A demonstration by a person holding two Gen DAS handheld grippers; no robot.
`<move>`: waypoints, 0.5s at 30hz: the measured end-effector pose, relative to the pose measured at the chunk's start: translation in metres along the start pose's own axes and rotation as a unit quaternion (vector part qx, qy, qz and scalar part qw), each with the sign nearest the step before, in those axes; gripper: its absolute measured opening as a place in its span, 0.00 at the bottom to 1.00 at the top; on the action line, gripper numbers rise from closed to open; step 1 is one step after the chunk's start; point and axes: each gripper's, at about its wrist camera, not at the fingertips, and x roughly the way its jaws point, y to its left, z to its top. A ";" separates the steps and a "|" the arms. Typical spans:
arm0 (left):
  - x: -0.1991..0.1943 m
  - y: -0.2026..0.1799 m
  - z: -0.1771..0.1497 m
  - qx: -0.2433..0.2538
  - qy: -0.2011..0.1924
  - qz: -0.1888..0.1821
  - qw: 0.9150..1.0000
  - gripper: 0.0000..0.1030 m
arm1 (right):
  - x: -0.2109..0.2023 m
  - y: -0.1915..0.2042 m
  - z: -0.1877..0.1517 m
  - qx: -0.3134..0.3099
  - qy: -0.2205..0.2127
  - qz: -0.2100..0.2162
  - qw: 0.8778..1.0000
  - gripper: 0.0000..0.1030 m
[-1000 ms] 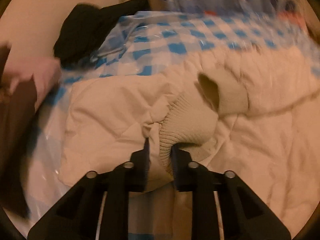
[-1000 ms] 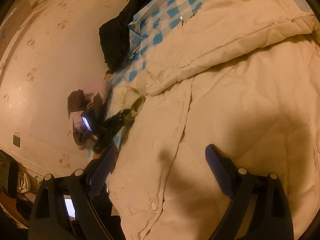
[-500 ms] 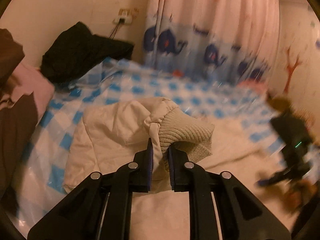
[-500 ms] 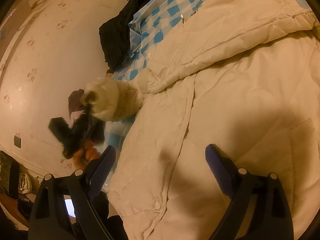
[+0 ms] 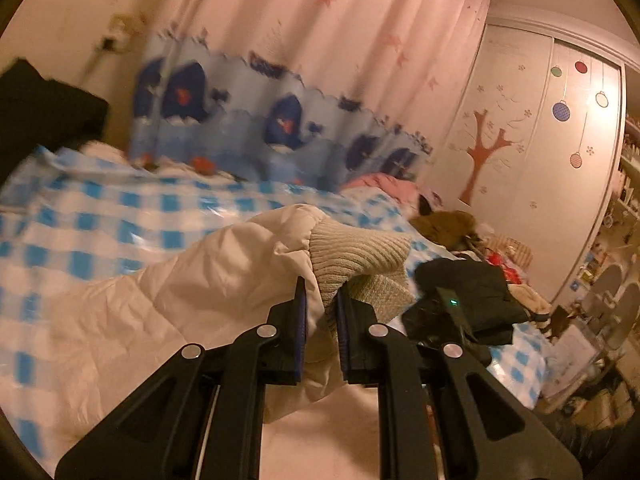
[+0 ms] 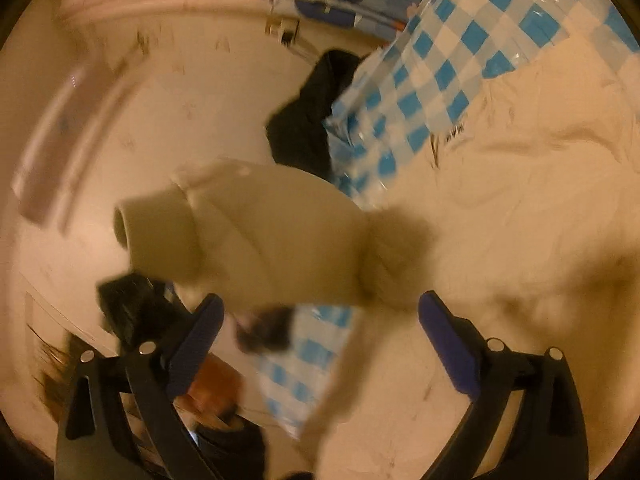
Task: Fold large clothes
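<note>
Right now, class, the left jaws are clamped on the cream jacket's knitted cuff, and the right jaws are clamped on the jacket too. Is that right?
Not quite. The left gripper does pinch the knitted cuff of the cream jacket. But the right wrist view shows the right gripper with its jaws wide apart, holding nothing.

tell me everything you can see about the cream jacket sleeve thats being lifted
The sleeve is cream, puffy quilted fabric, ending in a beige ribbed knit cuff with an open round mouth. The left hand-held gripper is shut on it where the cuff joins the fabric, holding it raised above the blue-checked bed cover. It stays joined to the jacket body spread on the bed. The right hand-held gripper stands open, not touching it.
</note>
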 end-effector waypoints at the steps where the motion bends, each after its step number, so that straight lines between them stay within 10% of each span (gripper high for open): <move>1: 0.022 -0.006 -0.004 -0.007 0.009 -0.010 1.000 0.11 | -0.004 -0.004 0.006 0.007 -0.005 0.010 1.000 0.92; 8: 0.135 0.009 -0.049 -0.093 0.048 -0.042 0.994 0.11 | -0.041 -0.064 0.052 0.093 -0.062 0.074 0.991 0.93; 15: 0.237 0.052 -0.126 -0.151 0.209 0.022 0.966 0.32 | -0.064 -0.108 0.066 0.146 -0.105 0.058 0.982 0.93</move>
